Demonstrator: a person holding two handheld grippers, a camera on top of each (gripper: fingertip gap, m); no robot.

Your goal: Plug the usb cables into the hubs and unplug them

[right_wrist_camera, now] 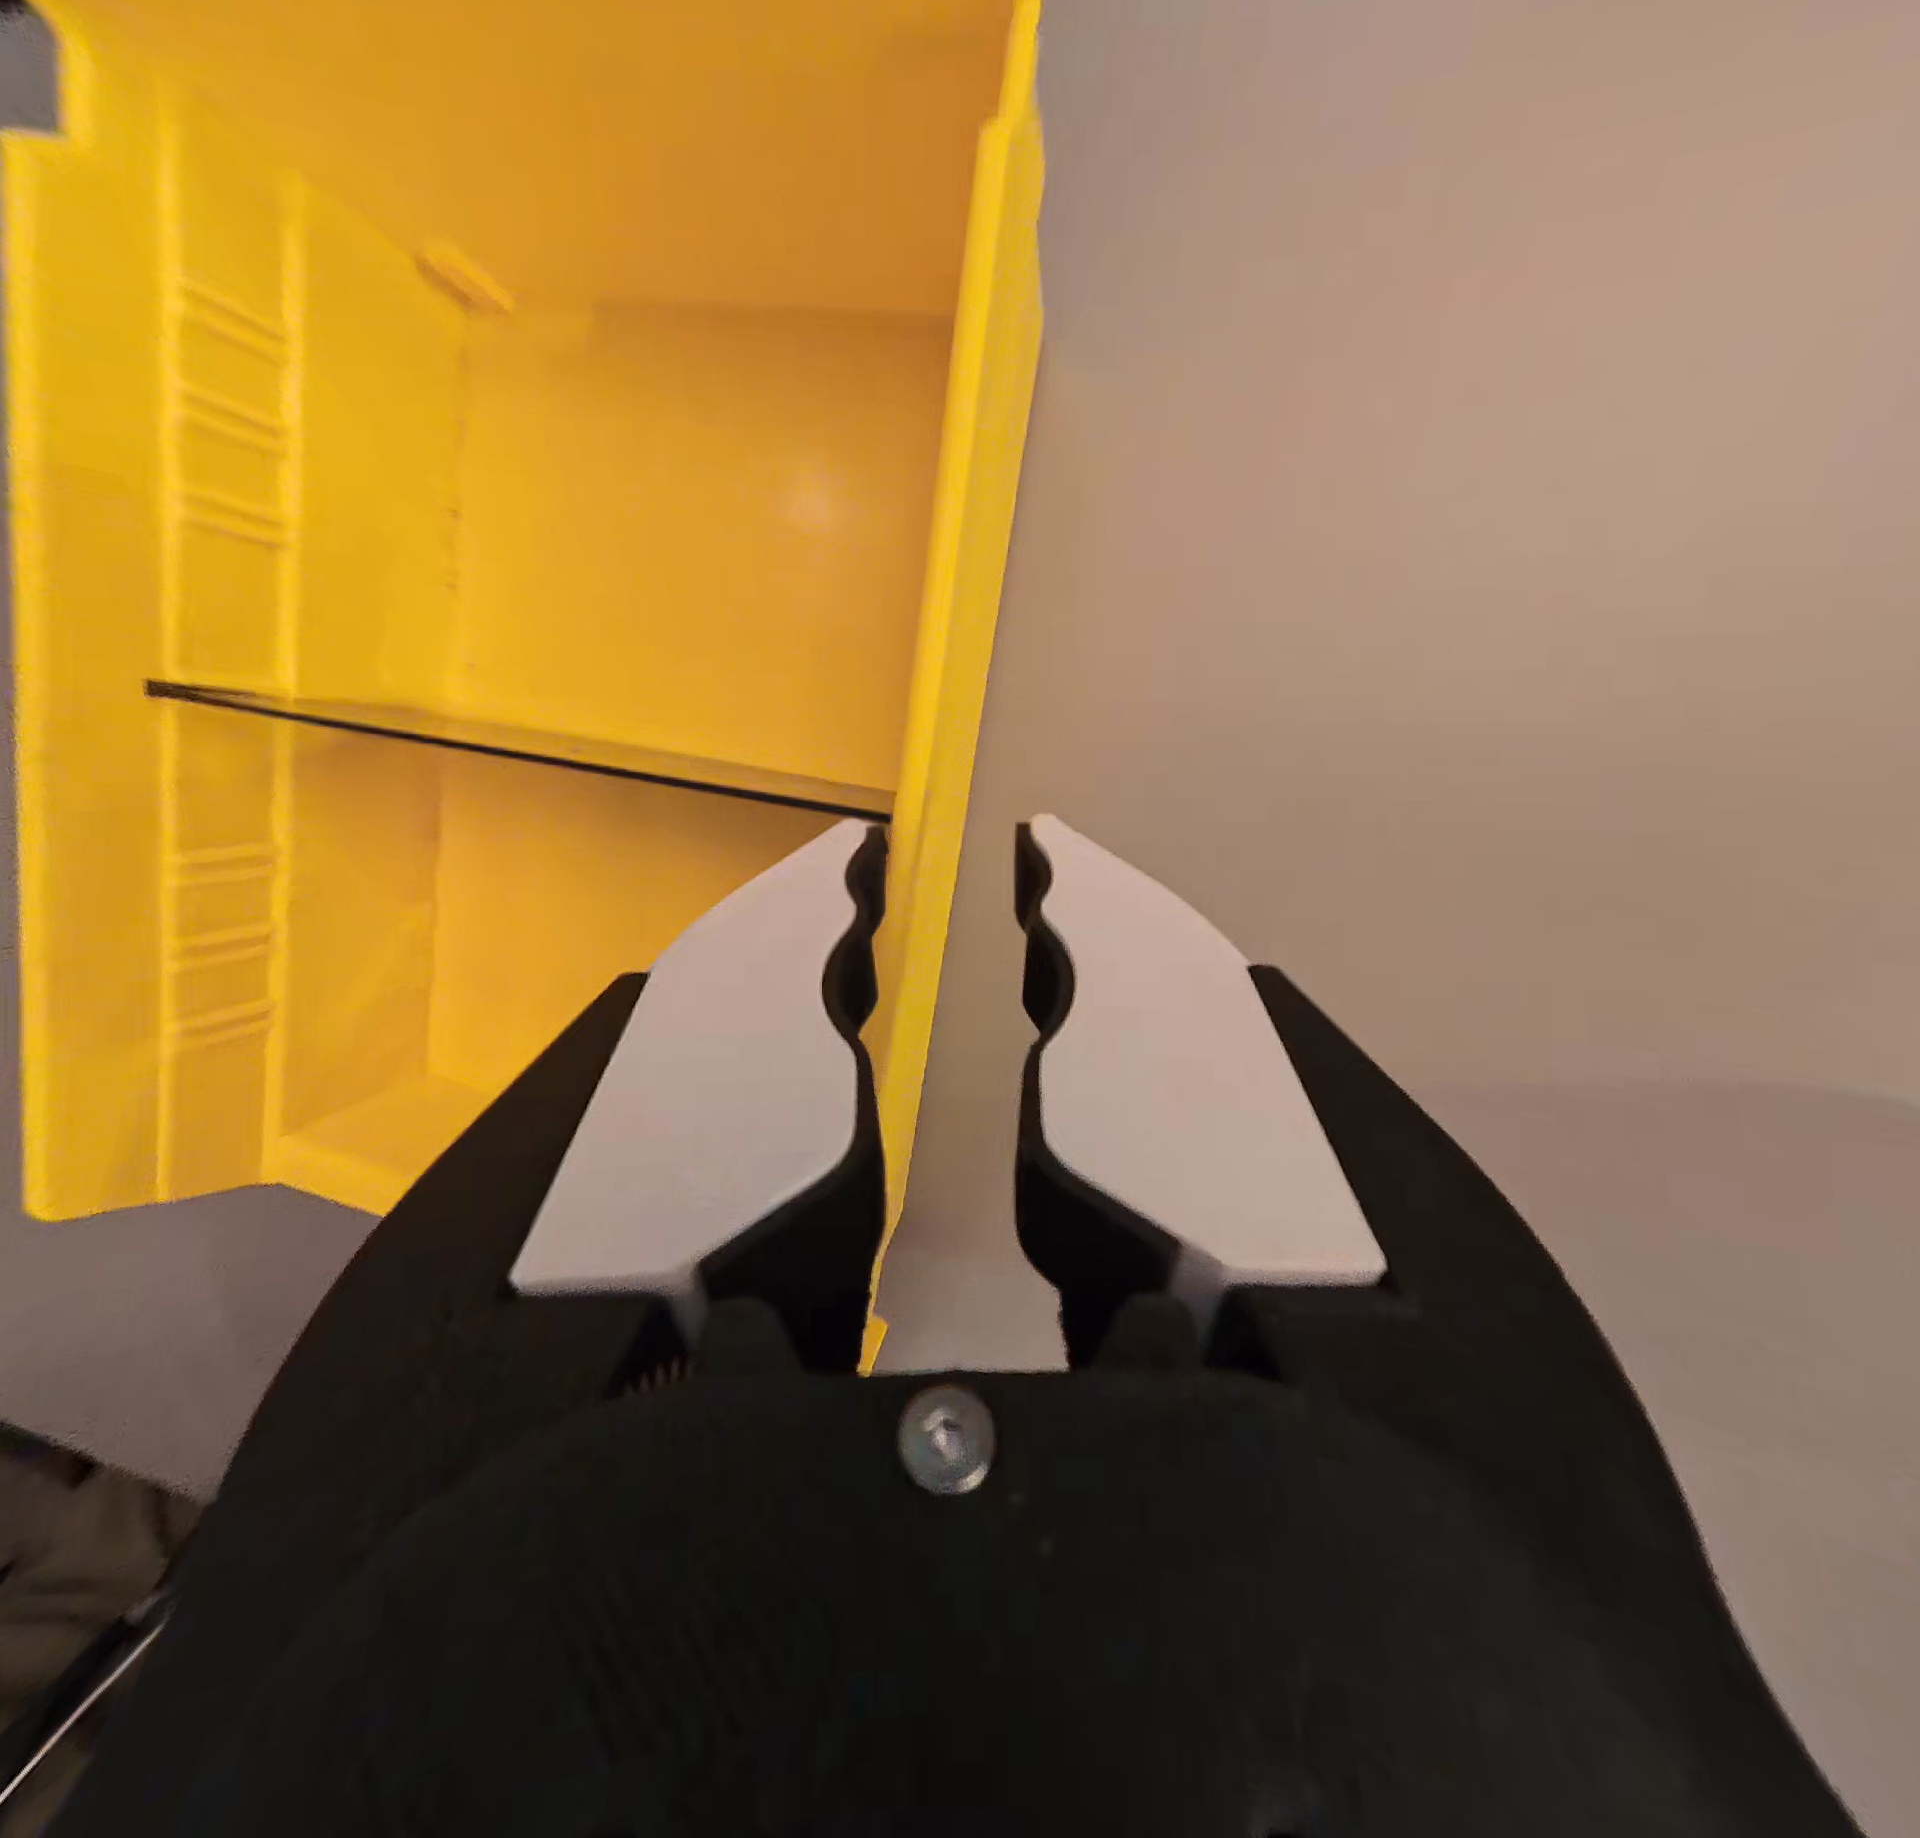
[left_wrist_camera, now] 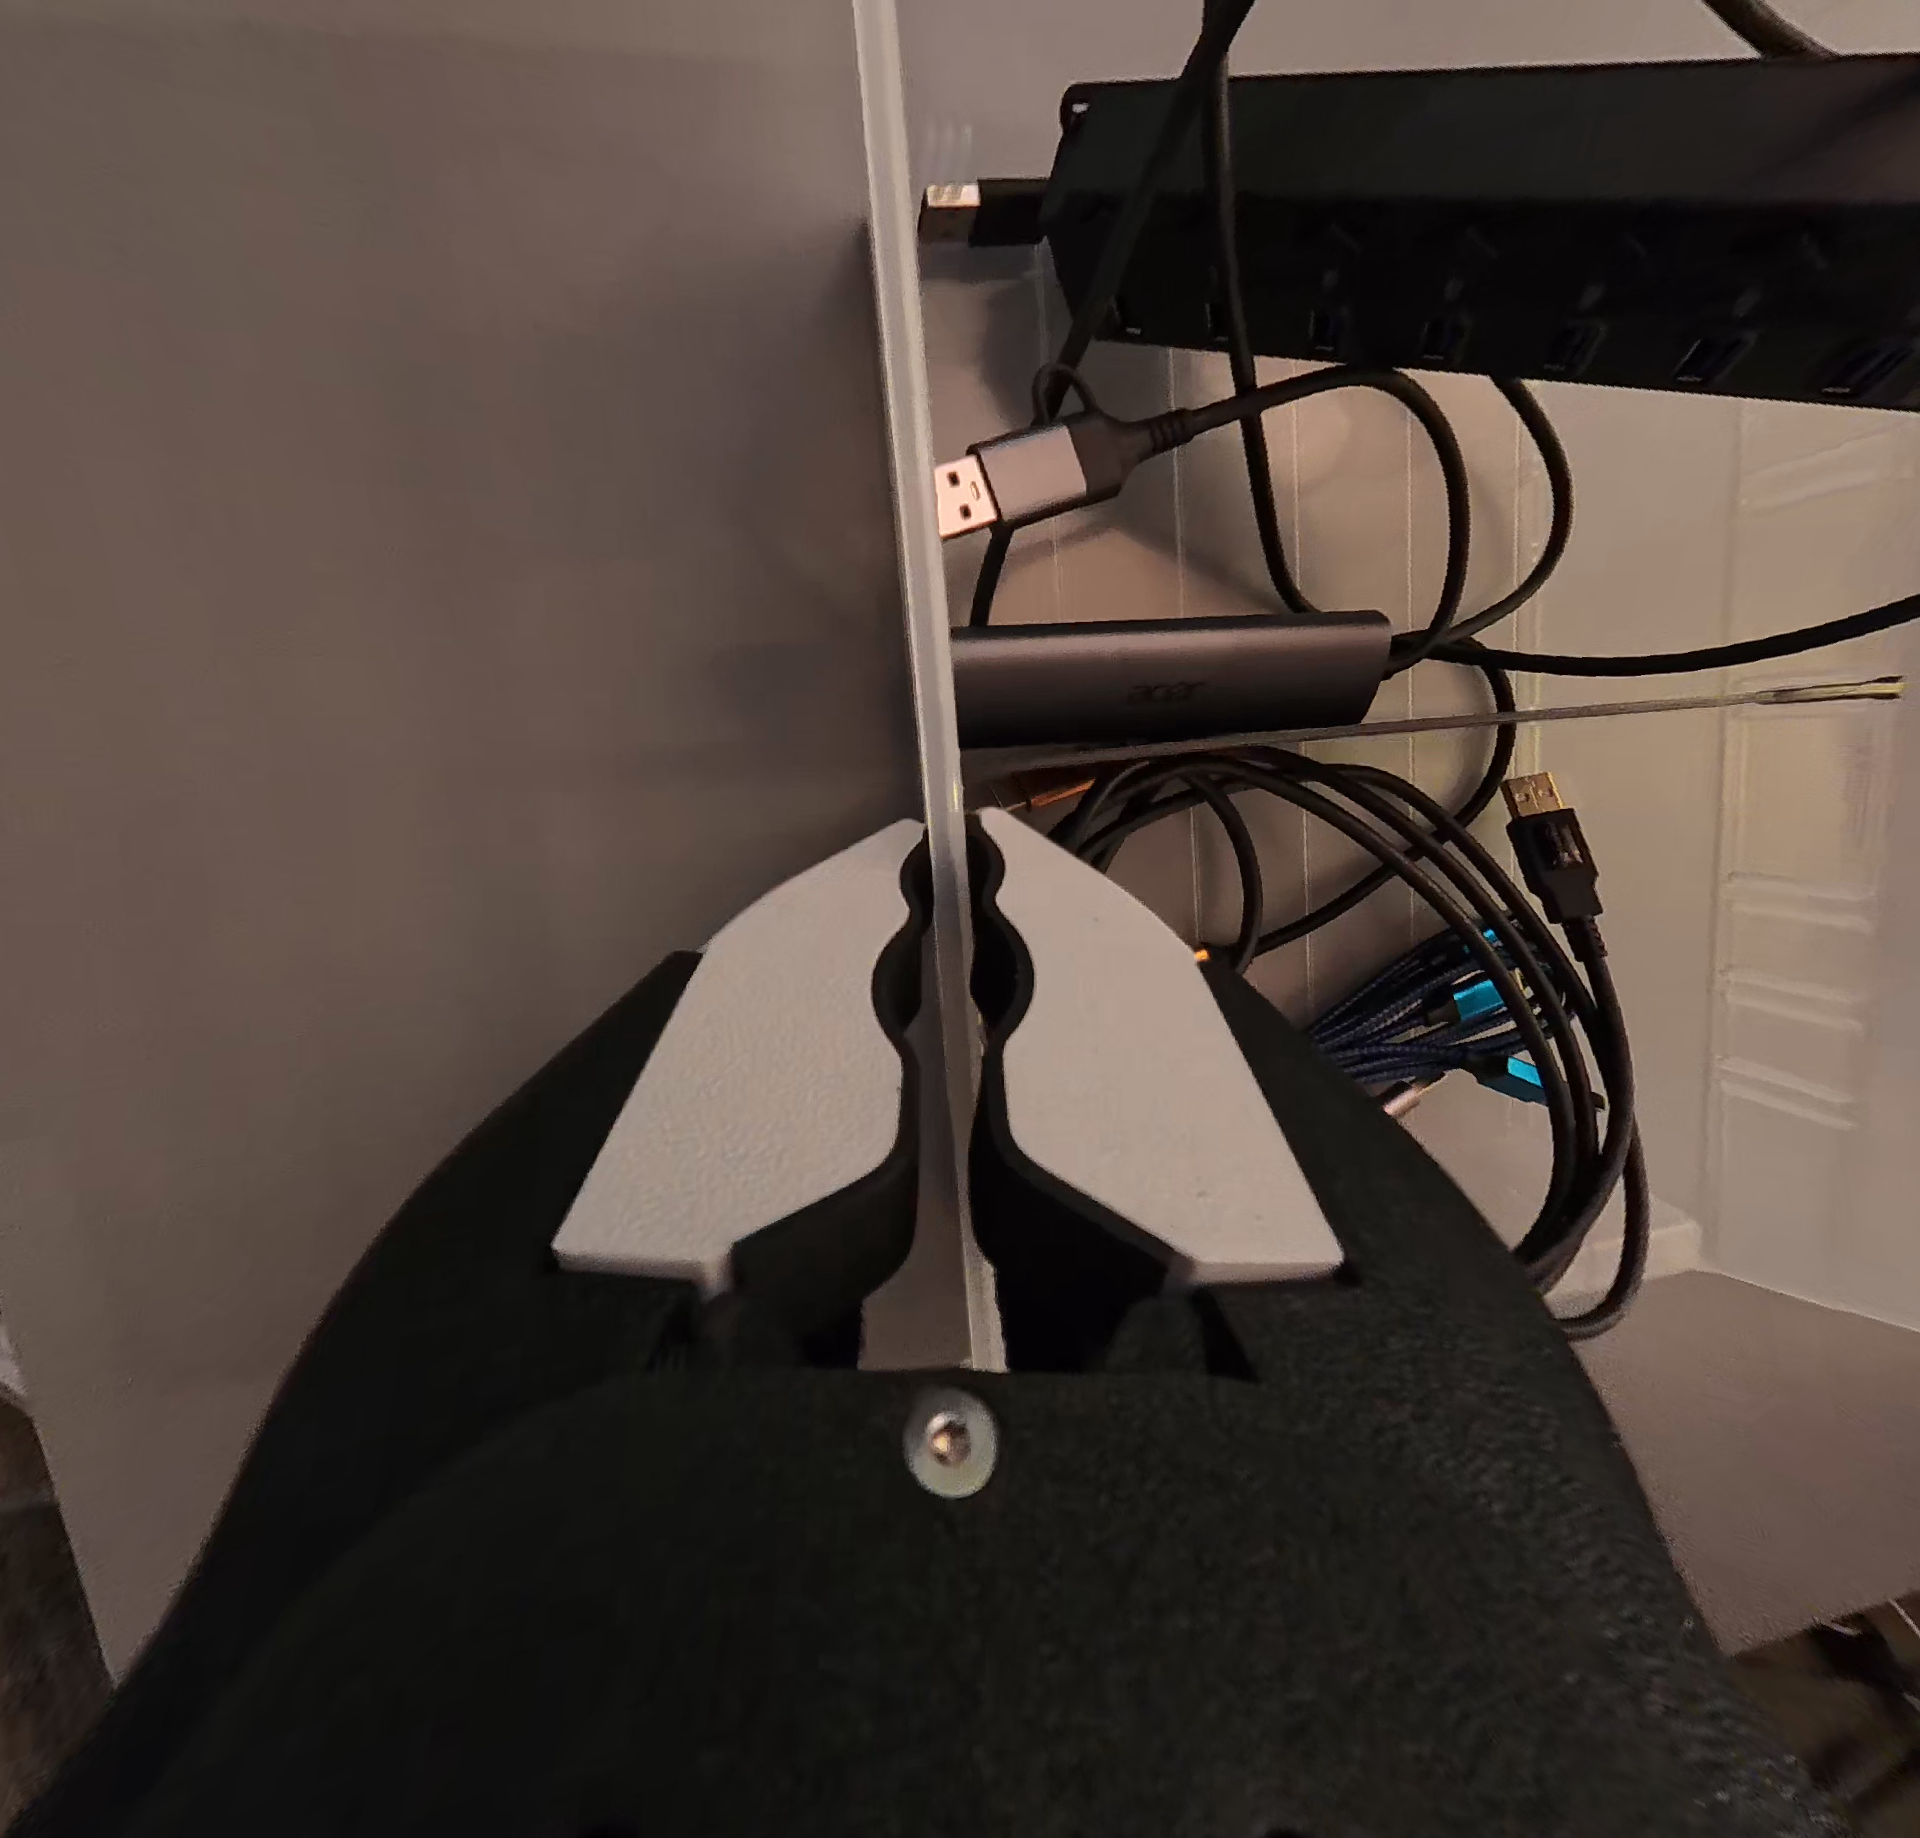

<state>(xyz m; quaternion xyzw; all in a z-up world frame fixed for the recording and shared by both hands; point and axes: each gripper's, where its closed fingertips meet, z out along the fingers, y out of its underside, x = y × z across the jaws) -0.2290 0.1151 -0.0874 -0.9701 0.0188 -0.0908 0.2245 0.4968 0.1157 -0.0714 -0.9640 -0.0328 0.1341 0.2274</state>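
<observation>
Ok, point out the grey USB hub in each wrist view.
Left wrist view: grey USB hub right of centre, above the fingers, behind the clear bin wall.
Right wrist view: not in it; only a yellow bin.
Shared landmark: the pale surface under the bins.

Left gripper: pale grey fingers, black textured body
Bin wall: pale grey, whitish translucent edge
Long hub, far right: black
Small hub: dark metallic grey
Loose plug: grey shell, silver tip
Coiled cables: black
Braided cables, near right: blue
Yellow bin: bright yellow, black divider line
Right gripper: pale grey fingers, black body
</observation>
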